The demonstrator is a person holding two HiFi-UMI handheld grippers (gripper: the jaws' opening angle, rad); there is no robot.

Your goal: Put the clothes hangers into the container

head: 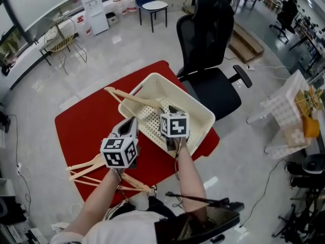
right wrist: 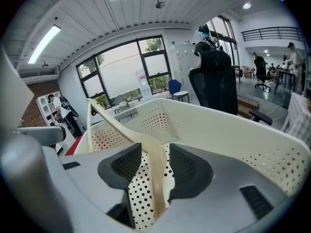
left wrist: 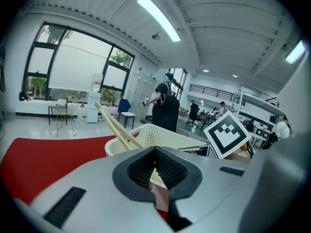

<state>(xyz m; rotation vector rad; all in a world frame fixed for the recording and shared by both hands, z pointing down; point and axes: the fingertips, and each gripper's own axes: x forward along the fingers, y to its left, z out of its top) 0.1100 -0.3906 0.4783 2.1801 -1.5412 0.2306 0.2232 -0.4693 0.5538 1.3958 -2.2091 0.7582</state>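
Observation:
A cream perforated basket (head: 202,112) stands on the red table (head: 84,128). One wooden hanger (head: 133,99) leans inside it, its far arm sticking out over the left rim. My right gripper (head: 171,111) hangs over the basket floor, open. In the right gripper view the hanger's neck (right wrist: 154,169) lies between my right gripper's (right wrist: 154,152) jaws with a gap on both sides. My left gripper (head: 133,120) hovers just left of the basket, shut and empty. Two more hangers (head: 90,166) lie on the table near me. The left gripper view also shows the basket (left wrist: 160,135) and hanger (left wrist: 114,125).
A black office chair (head: 208,60) stands right behind the basket. To the right are a white wire rack (head: 289,113) and cables on the floor. A blue chair (head: 152,4) and a wire chair (head: 61,37) stand farther back. A person stands beyond the office chair.

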